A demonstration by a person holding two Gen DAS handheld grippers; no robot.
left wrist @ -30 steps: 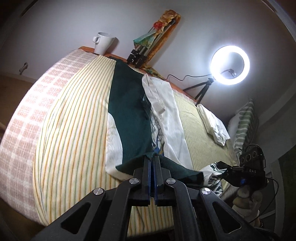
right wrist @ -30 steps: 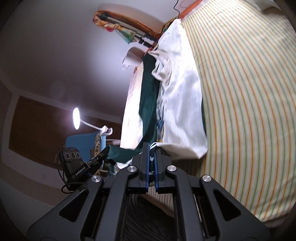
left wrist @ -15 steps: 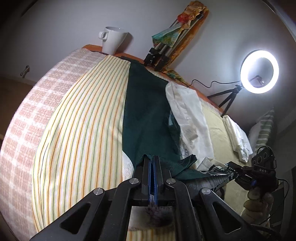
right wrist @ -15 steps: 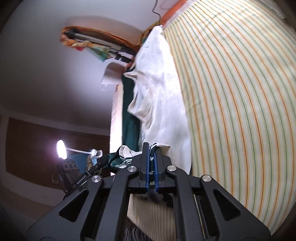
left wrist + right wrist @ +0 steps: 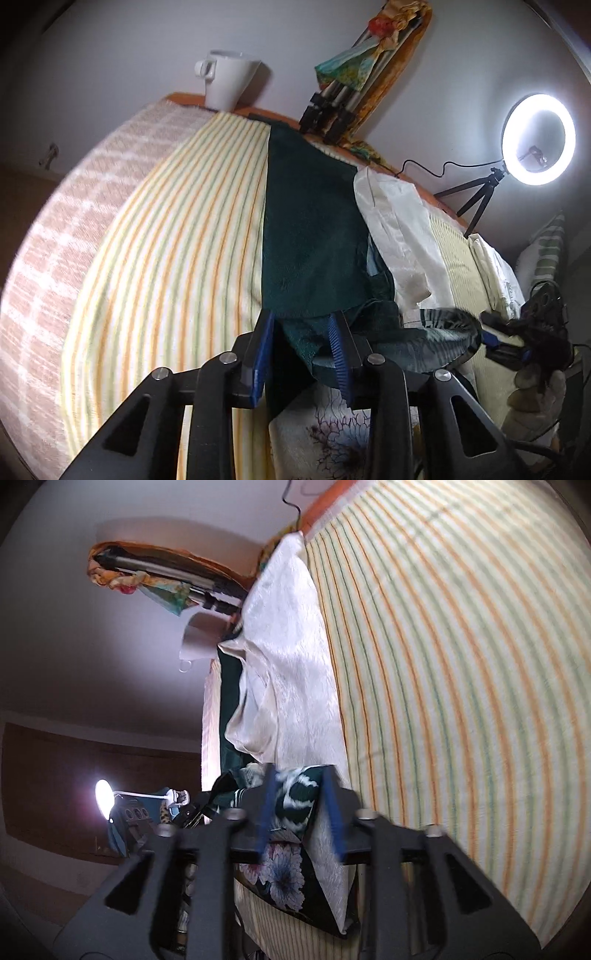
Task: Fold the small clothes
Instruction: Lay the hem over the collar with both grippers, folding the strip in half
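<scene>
the dark green garment (image 5: pixel 310 236) is lying stretched along the striped bedspread (image 5: pixel 177 258) beside a white cloth (image 5: pixel 399 229), its near hem sitting between the parted left gripper (image 5: pixel 301 347) and right gripper (image 5: pixel 301 805) (both spread wide, gripping nothing), seemingly laid flat for folding.

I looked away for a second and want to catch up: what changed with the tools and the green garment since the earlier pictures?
Both tools opened. The left tool and the right tool, each clamped on the dark green garment before, now have their jaws apart, with its near edge lying loose between them. The garment had been drawn toward the near edge of the bed. The white garment, mug and ring light stayed put.
</scene>
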